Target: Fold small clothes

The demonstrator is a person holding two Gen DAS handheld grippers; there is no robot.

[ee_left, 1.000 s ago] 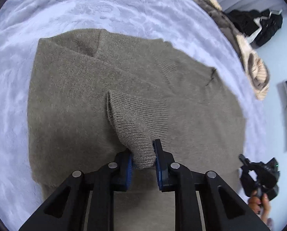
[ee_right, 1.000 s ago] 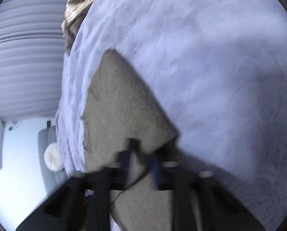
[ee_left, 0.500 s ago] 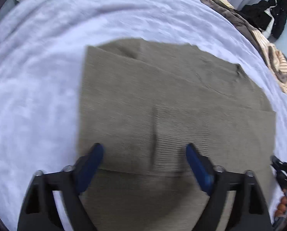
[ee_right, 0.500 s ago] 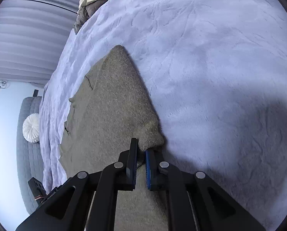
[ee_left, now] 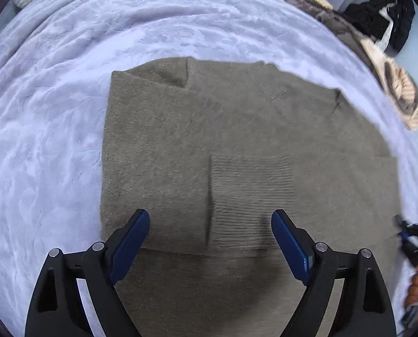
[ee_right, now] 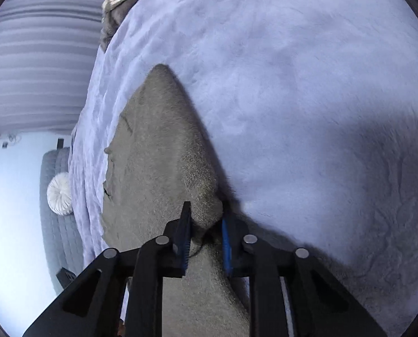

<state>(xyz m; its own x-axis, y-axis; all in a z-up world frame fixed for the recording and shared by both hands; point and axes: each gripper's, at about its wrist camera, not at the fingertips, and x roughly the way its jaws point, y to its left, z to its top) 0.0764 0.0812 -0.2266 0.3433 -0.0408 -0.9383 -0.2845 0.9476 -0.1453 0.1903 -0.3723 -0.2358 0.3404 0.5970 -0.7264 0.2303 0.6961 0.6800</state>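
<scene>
- Sweater (ee_left: pixel 164 140): olive-brown knit cloth, matt, slightly fuzzy; ribbed cuff (ee_left: pixel 251 193) shows fine parallel ridges.
- Blanket (ee_left: pixel 54 112): pale lilac plush cloth, soft nap, faint crushed pattern, slight sheen.
- Left gripper (ee_left: pixel 210 241): black matt plastic arms, small bright metal pins at the joints; fingers (ee_left: pixel 130 241) faced with blue pads, ridged along the edge.
- Right gripper (ee_right: pixel 206 241): same black plastic, metal pins, blue ridged pads.
- Pile of clothes (ee_left: pixel 377 45): striped tan cloth, black cloth.
- Round cushion (ee_right: pixel 59 193): white, pleated fabric.
</scene>
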